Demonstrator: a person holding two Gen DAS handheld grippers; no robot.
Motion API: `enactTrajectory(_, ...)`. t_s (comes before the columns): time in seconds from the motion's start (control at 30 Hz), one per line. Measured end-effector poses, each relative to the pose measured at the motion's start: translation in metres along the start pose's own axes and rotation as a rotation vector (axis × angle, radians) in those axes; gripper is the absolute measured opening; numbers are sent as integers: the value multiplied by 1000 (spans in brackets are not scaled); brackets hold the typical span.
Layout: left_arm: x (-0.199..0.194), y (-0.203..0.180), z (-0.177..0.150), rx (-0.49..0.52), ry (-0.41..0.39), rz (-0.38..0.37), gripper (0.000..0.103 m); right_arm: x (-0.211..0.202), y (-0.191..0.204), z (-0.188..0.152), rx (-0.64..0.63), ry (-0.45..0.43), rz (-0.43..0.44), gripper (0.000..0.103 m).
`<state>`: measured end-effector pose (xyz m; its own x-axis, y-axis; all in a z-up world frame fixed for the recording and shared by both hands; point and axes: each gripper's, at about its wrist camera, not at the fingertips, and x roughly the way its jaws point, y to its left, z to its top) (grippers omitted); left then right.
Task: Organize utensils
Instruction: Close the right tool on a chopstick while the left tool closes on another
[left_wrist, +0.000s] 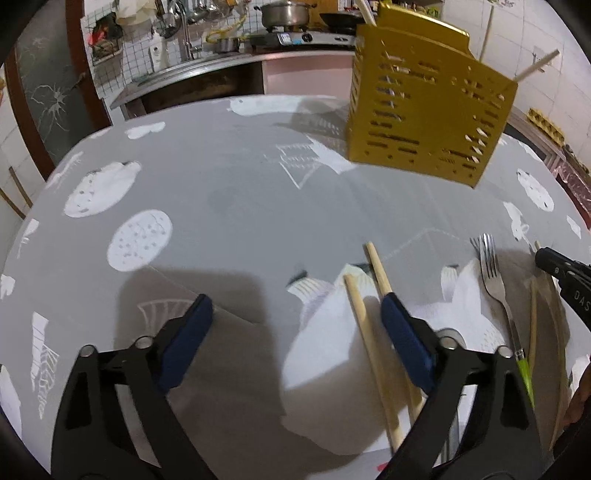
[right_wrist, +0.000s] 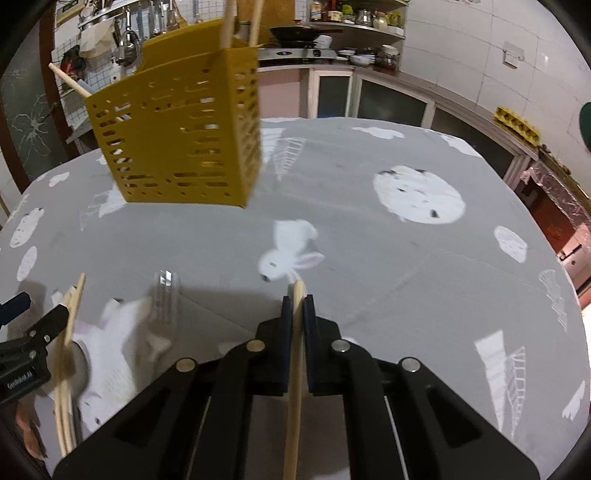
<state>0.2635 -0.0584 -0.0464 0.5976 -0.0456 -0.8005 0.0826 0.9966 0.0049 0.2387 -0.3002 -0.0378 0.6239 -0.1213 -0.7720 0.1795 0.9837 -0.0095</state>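
A yellow perforated utensil holder (left_wrist: 424, 110) stands on the table's far side with chopsticks sticking out of it; it also shows in the right wrist view (right_wrist: 181, 136). My left gripper (left_wrist: 295, 306) is open and empty, low over the table, beside two loose wooden chopsticks (left_wrist: 360, 314). A fork with a green handle (left_wrist: 496, 291) lies to their right and appears blurred in the right wrist view (right_wrist: 164, 295). My right gripper (right_wrist: 297, 302) is shut on a single wooden chopstick (right_wrist: 295, 369). The right gripper shows at the left wrist view's right edge (left_wrist: 561, 273).
The table wears a grey cloth with white rabbit and moon prints (right_wrist: 369, 240). Behind it runs a kitchen counter with a sink (left_wrist: 177, 70), a stove and pot (left_wrist: 284, 18), and cabinets (right_wrist: 388, 99). Loose chopsticks (right_wrist: 70, 332) lie at the left of the right wrist view.
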Motion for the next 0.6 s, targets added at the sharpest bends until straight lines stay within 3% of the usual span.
enactTrajectory(0.07, 0, -4, -1, 6, -1, 6, 80, 2, -4, -3, 15, 6, 5, 6)
enactTrajectory(0.13, 0, -8, -1, 19, -1, -8, 67, 4, -5, -3, 21, 7, 8, 6)
enactTrajectory(0.37, 2, -17, 4, 34, 2, -34, 50, 7, -6, 1, 20, 28, 18, 7)
enactTrajectory(0.6, 2, -24, 9, 55, 6, -53, 20, 5, -7, 3, 27, 28, 25, 6)
